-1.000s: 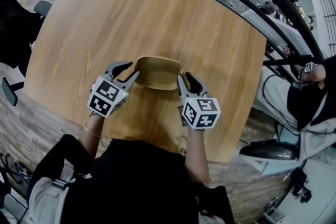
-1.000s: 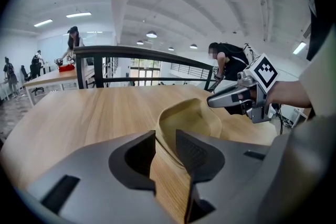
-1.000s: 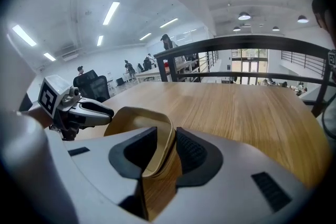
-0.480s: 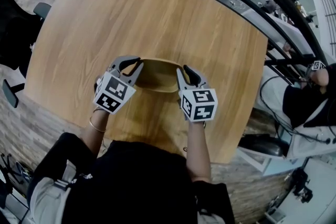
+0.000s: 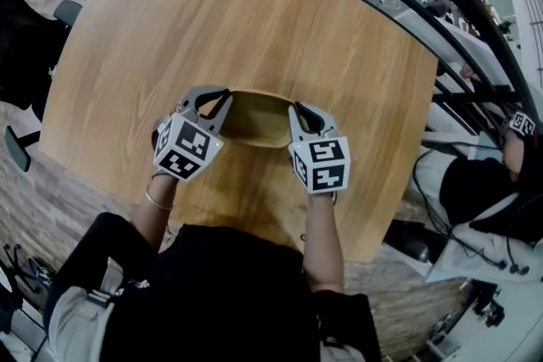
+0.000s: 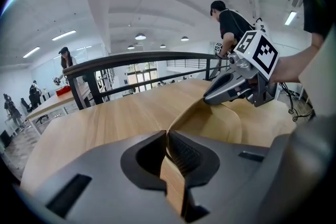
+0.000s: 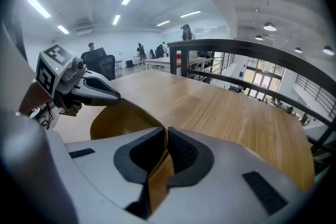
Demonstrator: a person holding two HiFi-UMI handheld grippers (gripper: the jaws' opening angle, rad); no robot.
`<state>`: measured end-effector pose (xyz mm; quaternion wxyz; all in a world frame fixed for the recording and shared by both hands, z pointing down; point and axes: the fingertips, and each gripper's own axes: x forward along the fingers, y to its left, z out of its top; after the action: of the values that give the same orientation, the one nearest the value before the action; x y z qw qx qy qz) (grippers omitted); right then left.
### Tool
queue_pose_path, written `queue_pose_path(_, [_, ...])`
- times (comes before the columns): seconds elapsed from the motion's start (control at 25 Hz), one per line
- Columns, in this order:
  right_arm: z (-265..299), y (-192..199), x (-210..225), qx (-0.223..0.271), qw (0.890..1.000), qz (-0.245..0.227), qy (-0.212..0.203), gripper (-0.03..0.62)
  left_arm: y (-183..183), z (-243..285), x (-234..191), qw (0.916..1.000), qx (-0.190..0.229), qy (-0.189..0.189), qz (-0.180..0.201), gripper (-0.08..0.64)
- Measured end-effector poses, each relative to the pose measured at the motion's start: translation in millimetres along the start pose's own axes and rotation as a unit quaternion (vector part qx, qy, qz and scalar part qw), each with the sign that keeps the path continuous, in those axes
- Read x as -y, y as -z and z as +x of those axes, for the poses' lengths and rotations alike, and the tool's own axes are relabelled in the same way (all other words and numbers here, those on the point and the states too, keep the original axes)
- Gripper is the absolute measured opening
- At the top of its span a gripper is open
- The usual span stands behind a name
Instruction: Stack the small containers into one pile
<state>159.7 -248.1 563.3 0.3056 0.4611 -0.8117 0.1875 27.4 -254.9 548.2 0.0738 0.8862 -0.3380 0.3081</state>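
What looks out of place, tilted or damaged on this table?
Nothing stands out. The wooden container looks upright and whole. The left hand-held gripper and the right hand-held gripper have just closed on its opposite rims. No spill or crack shows on the table.

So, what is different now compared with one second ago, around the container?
Both grippers moved in slightly and took hold: the left gripper and the right gripper have just closed their fingers on opposite ends of the rim of the tan container. The container itself still rests in the same place on the wooden table.
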Motion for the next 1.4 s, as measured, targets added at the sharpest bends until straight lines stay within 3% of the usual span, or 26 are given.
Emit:
queue_pose_path(0.24, [4, 2, -6, -0.017, 1.0, -0.007, -0.001, 0.035, 4, 1, -1, 1.0, -0.006, 0.001, 0.008, 0.031])
queue_pose_path(0.44, [10, 11, -33, -0.026, 0.999, -0.017, 0.01, 0.035, 29, -17, -2, 0.9996, -0.022, 0.0, 0.018, 0.029])
queue_pose_path(0.8, [13, 29, 1, -0.043, 0.999, 0.001, 0.01, 0.035, 20, 19, 13, 0.9995, -0.029, 0.008, 0.011, 0.031])
queue_pose_path(1.0, [13, 31, -11, -0.026, 0.999, 0.03, -0.003, 0.037, 31, 11, 13, 0.9992, -0.029, 0.025, -0.013, 0.032])
queue_pose_path(1.2, [5, 32, -1, -0.009, 0.999, 0.051, 0.017, 0.037, 29, 7, 11, 0.9987, -0.021, 0.032, -0.034, 0.034])
queue_pose_path(1.4, [-13, 25, -1, 0.023, 0.995, 0.091, 0.018, 0.037, 24, -10, -4, 0.999, -0.004, 0.012, -0.043, 0.034])
